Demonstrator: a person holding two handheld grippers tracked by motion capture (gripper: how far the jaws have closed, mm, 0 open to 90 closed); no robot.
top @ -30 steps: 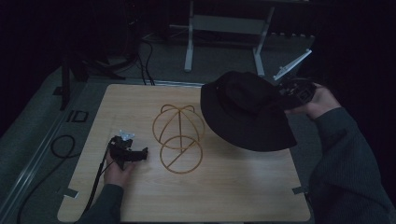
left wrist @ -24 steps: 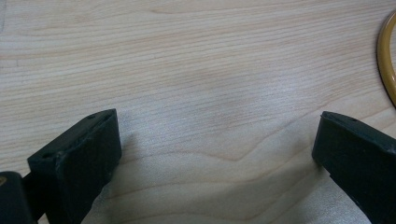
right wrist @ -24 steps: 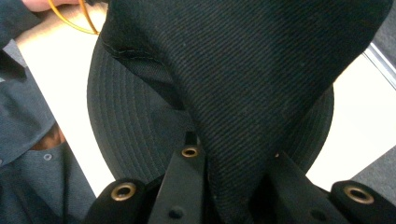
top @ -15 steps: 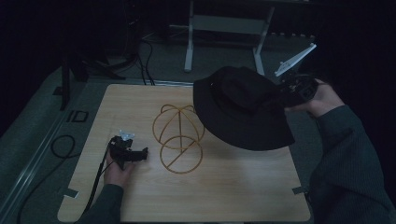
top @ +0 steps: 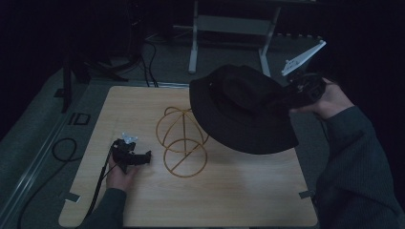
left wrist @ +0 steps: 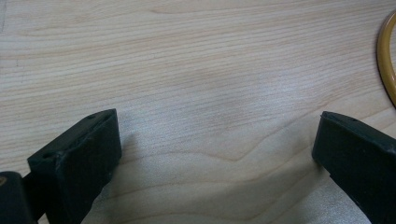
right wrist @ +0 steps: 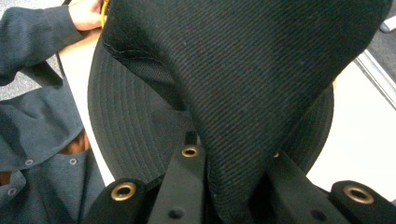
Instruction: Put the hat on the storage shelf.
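High view, black brimmed hat (top: 243, 112), twill weave

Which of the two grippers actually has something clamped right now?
The right gripper, raised at the table's right side, is shut on the black hat. The left gripper rests on the table, its jaws wide apart over bare wood.

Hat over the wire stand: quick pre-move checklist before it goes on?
1. Right gripper shut on the black hat, fabric pinched between the jaws: ok.
2. Hat clear of the table, held in the air: ok.
3. Wire stand upright on its ring base: ok.
4. Hat crown centred over the stand's dome: not ok, hat sits to the right of it in the high view.
5. Left gripper open, resting beside the stand, not bracing it: ok.
6. Hat opening facing down: cannot tell.
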